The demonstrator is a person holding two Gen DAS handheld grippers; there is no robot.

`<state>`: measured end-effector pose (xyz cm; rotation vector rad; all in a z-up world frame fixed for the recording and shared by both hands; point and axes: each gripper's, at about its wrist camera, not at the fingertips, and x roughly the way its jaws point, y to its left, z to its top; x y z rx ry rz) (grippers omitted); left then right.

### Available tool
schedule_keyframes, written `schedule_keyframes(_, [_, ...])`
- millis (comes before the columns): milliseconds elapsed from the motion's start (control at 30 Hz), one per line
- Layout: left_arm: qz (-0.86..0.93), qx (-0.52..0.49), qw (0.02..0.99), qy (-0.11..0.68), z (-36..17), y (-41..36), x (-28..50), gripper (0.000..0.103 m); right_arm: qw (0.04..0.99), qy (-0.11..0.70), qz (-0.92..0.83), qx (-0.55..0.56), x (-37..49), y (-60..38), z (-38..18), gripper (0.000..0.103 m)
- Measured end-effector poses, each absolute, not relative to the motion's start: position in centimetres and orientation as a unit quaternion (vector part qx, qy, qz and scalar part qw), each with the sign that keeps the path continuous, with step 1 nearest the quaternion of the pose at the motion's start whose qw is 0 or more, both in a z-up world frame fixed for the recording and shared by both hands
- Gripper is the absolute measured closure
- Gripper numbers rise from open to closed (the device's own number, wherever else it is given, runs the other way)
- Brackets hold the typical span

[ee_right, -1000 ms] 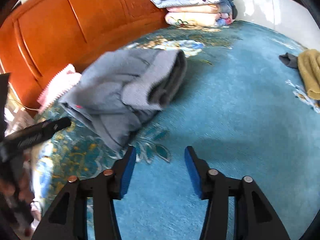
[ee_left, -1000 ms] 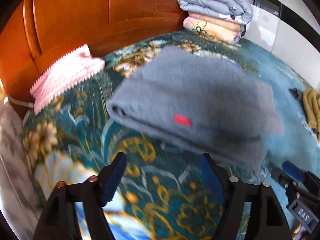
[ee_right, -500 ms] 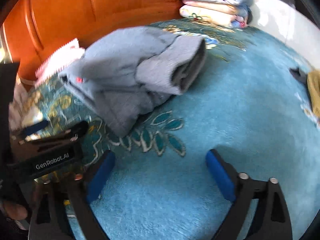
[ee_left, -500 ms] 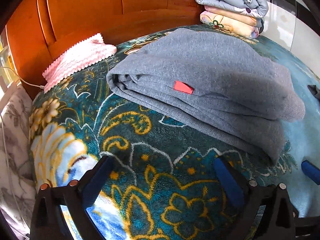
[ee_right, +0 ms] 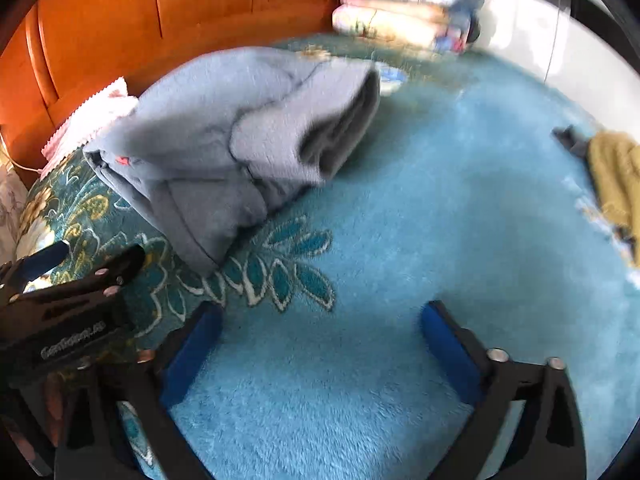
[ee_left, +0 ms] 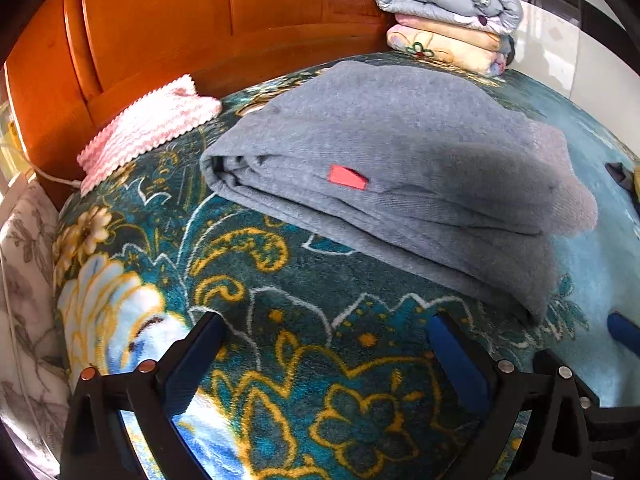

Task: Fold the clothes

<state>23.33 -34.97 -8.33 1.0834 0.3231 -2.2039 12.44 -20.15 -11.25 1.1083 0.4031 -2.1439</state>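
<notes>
A folded grey garment (ee_left: pixel 400 160) with a small red tag (ee_left: pixel 347 178) lies on the teal floral blanket (ee_left: pixel 280 320). It also shows in the right wrist view (ee_right: pixel 240 136), its thick folded end facing right. My left gripper (ee_left: pixel 326 344) is open and empty, just short of the garment's near edge. My right gripper (ee_right: pixel 320 336) is open and empty over bare blanket (ee_right: pixel 440 220), to the right of the garment's near corner. The left gripper's body (ee_right: pixel 68 320) shows at the left of the right wrist view.
An orange wooden headboard (ee_left: pixel 180 32) stands behind. A pink knitted cloth (ee_left: pixel 148 128) lies by it at the left. Folded quilts (ee_left: pixel 448 12) are stacked at the back right. A mustard garment (ee_right: pixel 616 176) and a dark item (ee_right: pixel 568 140) lie at the right.
Both grippers opened wider and drew nearer the bed surface. The left gripper moved closer to the grey garment. The garment lies as before.
</notes>
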Motion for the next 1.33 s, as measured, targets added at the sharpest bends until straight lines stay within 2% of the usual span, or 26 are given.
schedule_keyframes(1333, [-0.842, 0.414, 0.32, 0.133, -8.32, -35.14, 23.59, 0.0, 0.339, 0.156, -0.825, 0.425, 12.63, -20.24, -10.95, 0.0])
